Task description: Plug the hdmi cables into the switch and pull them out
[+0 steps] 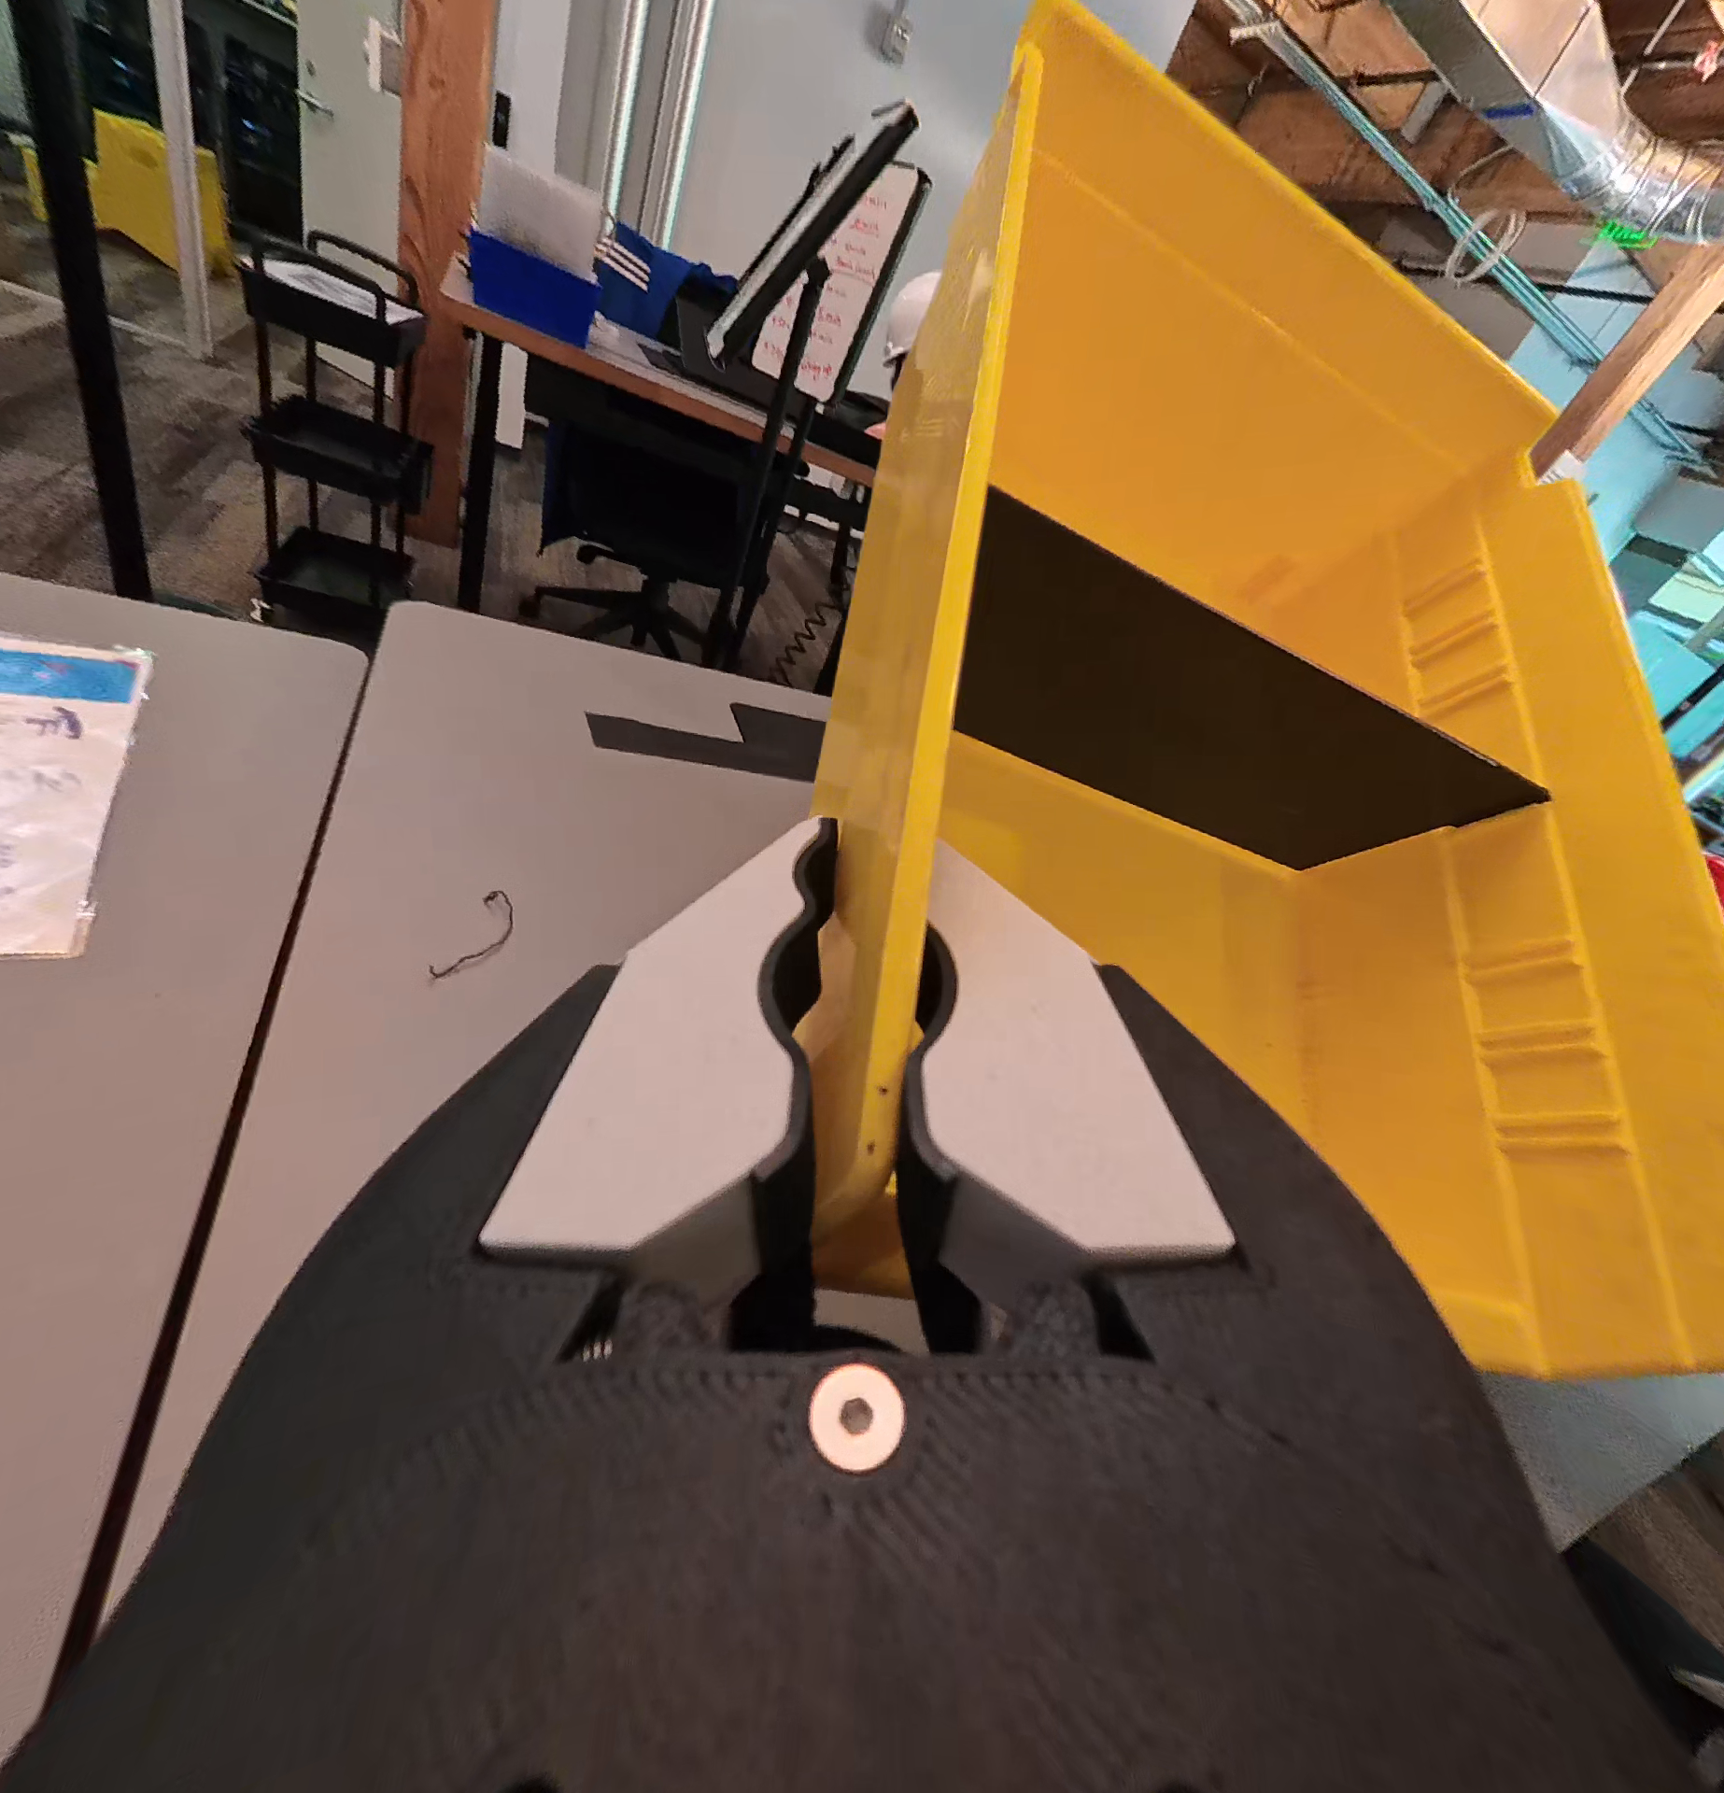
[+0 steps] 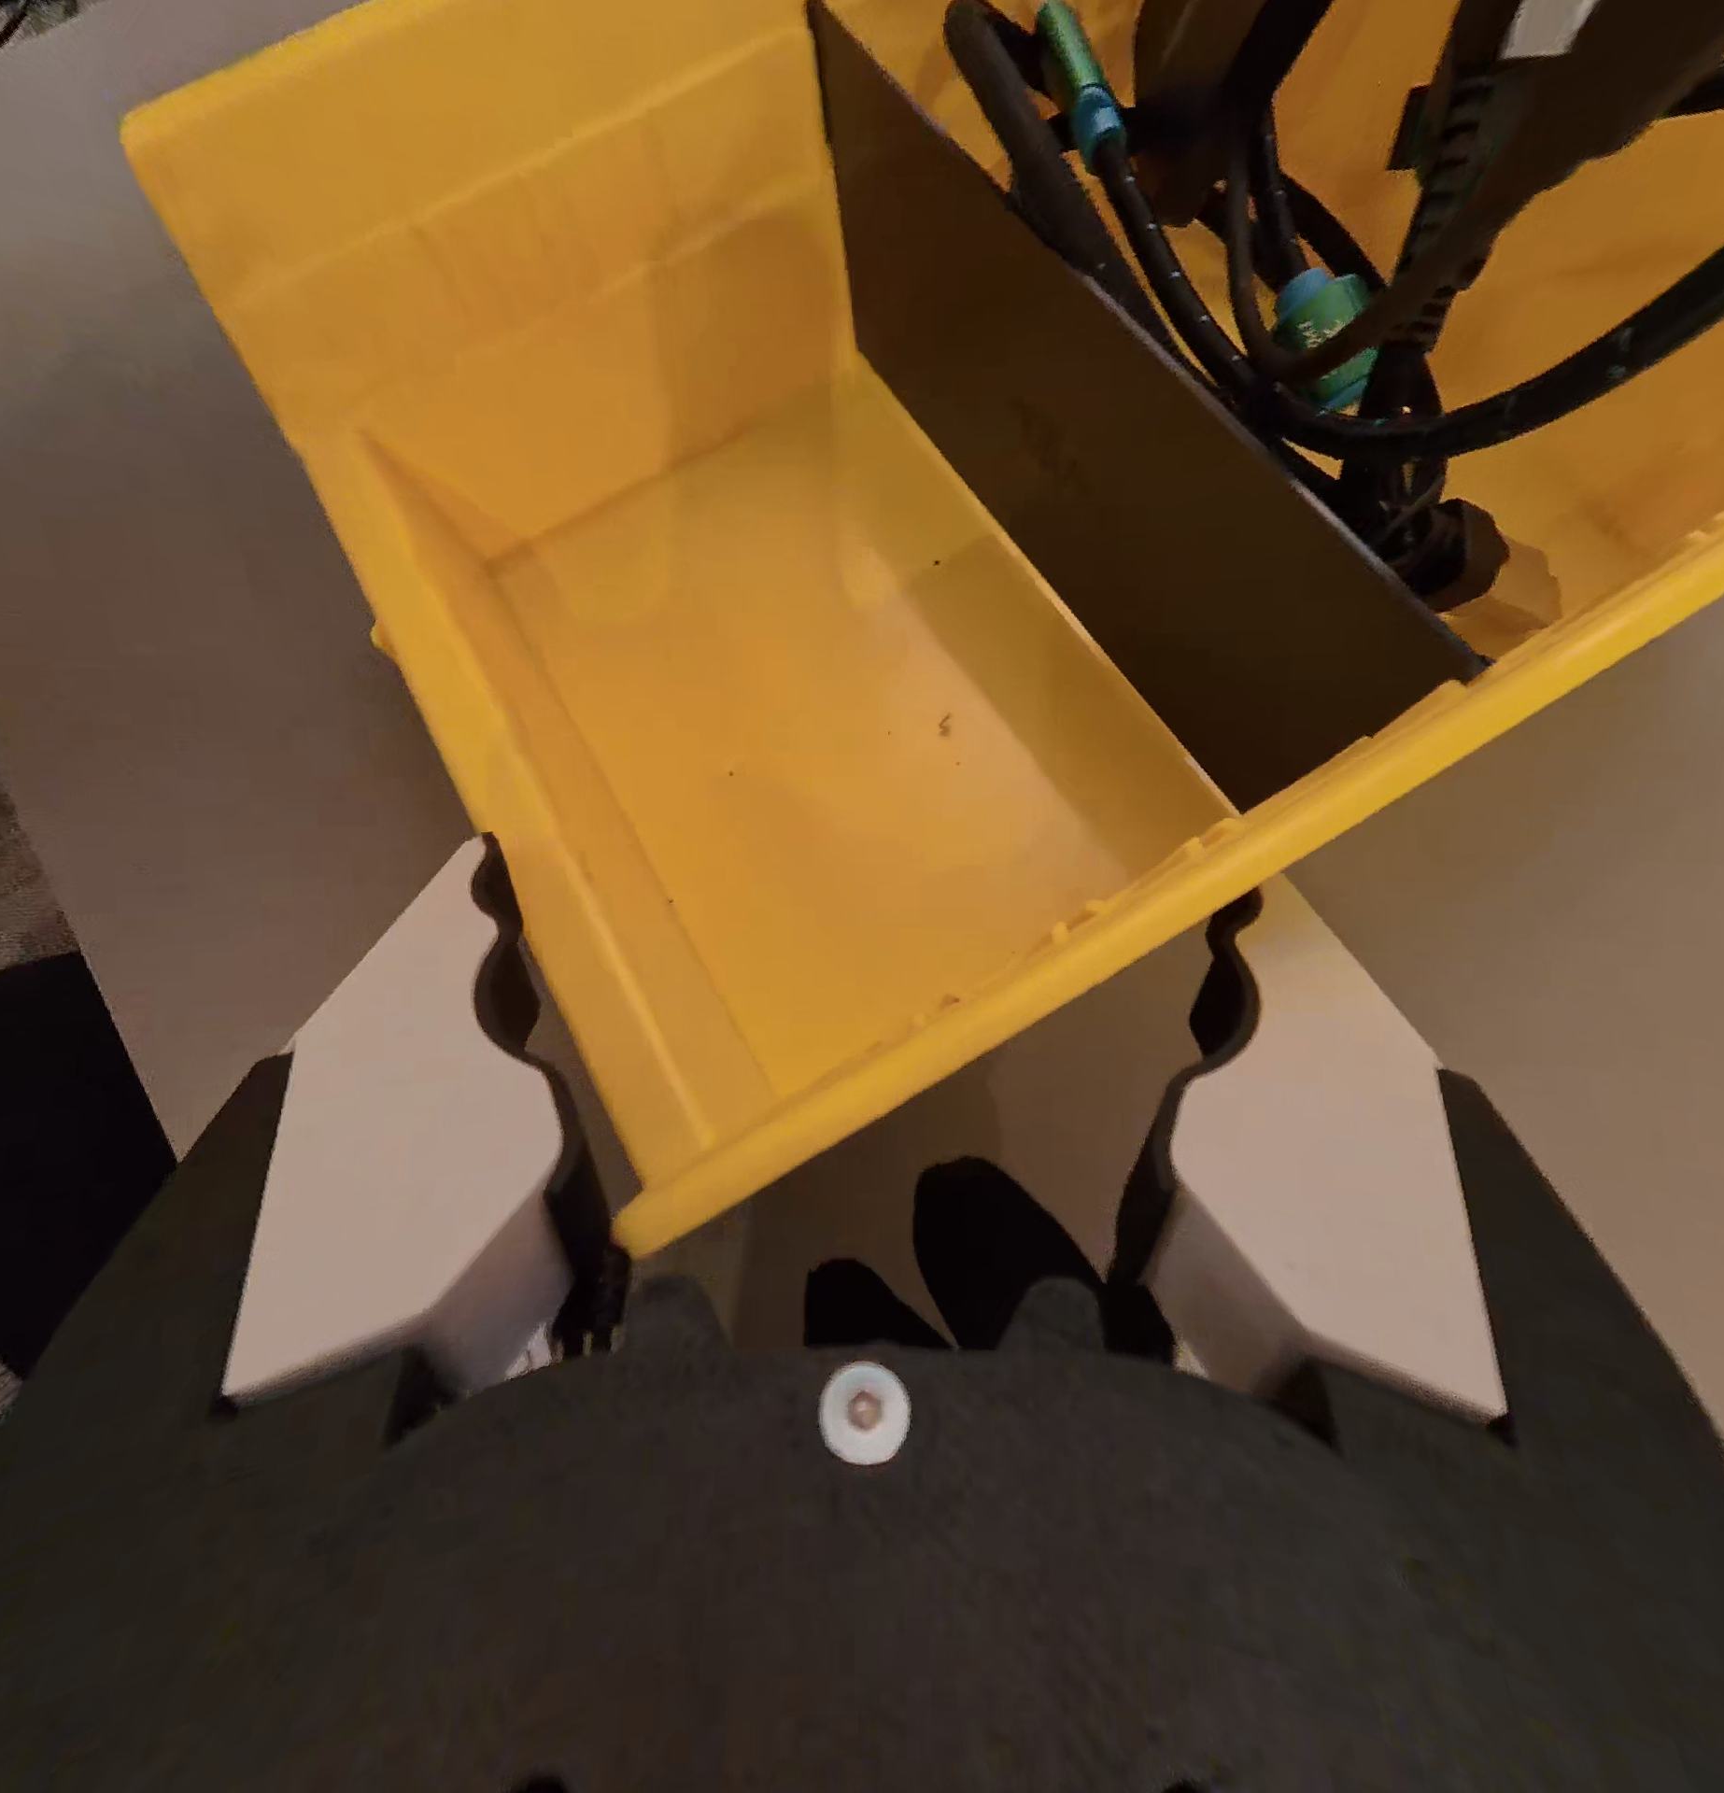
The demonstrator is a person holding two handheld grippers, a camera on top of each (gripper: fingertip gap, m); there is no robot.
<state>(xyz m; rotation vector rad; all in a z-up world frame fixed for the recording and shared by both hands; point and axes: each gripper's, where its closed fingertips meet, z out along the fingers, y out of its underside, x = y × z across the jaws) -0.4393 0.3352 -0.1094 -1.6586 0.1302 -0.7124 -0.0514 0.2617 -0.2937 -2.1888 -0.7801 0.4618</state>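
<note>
A yellow plastic bin with a black divider hangs tilted above the table. My left gripper is shut on the bin's side wall. In the right wrist view the bin lies below me; the compartment on my side of the divider is empty. The far compartment holds a tangle of black cables with teal connectors. My right gripper is open, its fingers spread on either side of the bin's near corner. I cannot make out a switch.
Two grey tables meet at a seam below the bin. A black tape mark, a small thread and a plastic-sleeved sheet lie on them. A desk, chair and black cart stand behind. The tips of one gripper are about 45 cm away from the tips of the other.
</note>
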